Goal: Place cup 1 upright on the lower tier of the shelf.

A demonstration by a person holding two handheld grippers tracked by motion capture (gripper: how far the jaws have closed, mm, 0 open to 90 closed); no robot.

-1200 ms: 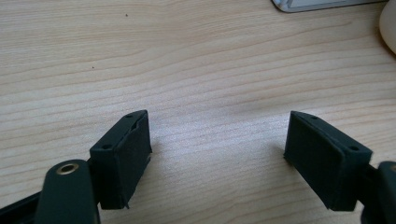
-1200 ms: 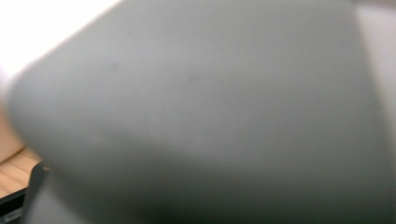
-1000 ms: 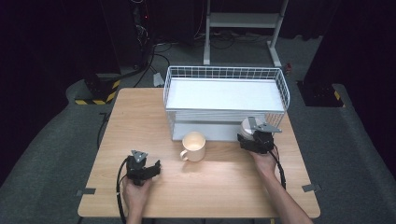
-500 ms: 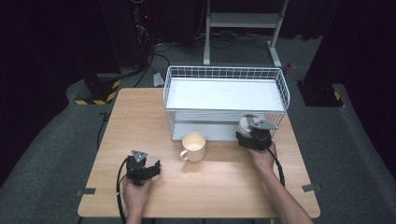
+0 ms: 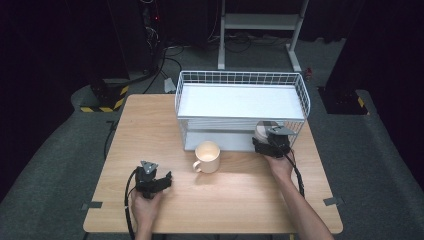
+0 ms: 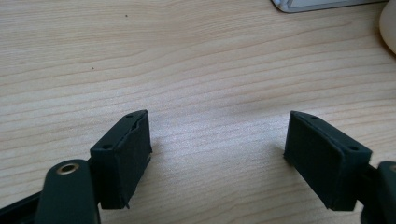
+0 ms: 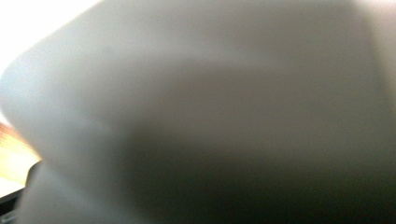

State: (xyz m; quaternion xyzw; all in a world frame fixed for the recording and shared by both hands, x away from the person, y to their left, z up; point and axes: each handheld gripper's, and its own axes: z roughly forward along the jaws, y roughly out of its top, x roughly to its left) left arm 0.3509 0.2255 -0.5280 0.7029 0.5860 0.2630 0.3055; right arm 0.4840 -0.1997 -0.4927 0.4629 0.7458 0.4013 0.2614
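Right gripper (image 5: 266, 142) clenched on a smooth grey round cup (image 5: 262, 130) beside white wire rack (image 5: 241, 77). Left gripper (image 6: 217, 149) released, matte black pads over pale wood-grain table (image 6: 187, 56).

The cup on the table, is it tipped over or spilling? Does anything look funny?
No. The cup stands upright on the table, with nothing spilled around it. The wire rack sits straight. The one odd thing is the right gripper view: a blurry grey object sits pressed close to the lens.
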